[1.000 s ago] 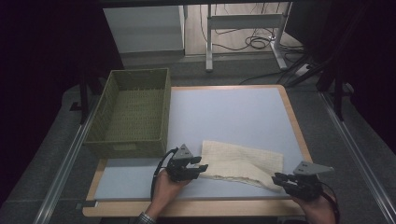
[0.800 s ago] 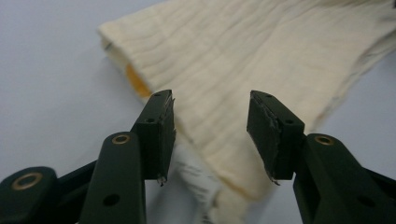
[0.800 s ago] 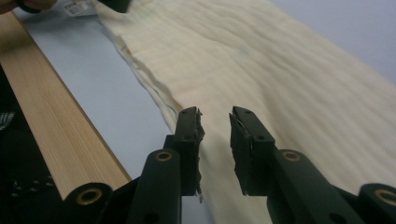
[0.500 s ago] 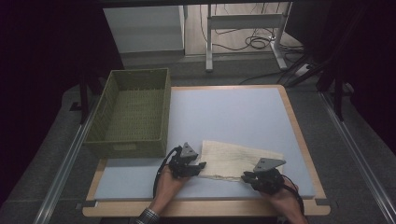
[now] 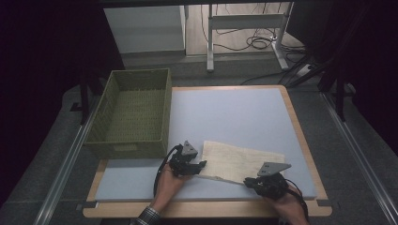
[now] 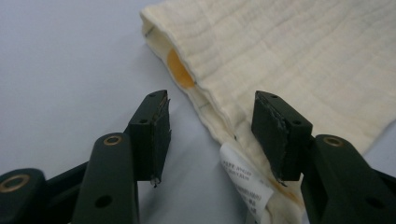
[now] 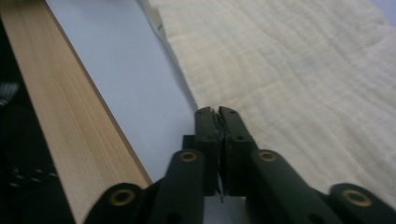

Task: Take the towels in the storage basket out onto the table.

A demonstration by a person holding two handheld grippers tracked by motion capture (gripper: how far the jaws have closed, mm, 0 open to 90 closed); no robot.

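The basket [image 5: 132, 115] stood at the table's [image 5: 300, 140] left edge, on the far side of the left gripper [image 5: 201, 165]. The cloth [image 5: 241, 159] lay on the near half of the mat [image 5: 230, 112], between the left gripper and the right gripper [image 5: 247, 181].

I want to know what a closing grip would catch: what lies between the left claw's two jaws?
In the left gripper view, the cream cloth's folded edge and white care label, on the blue mat.

Floor: I see grey carpet [image 5: 225, 70] around the tabletop [image 5: 300, 136].
Beyond: white cabinet [image 5: 145, 28], white desk frame [image 5: 244, 21], loose cables [image 5: 256, 43].
Light: dim, dark at both sides.
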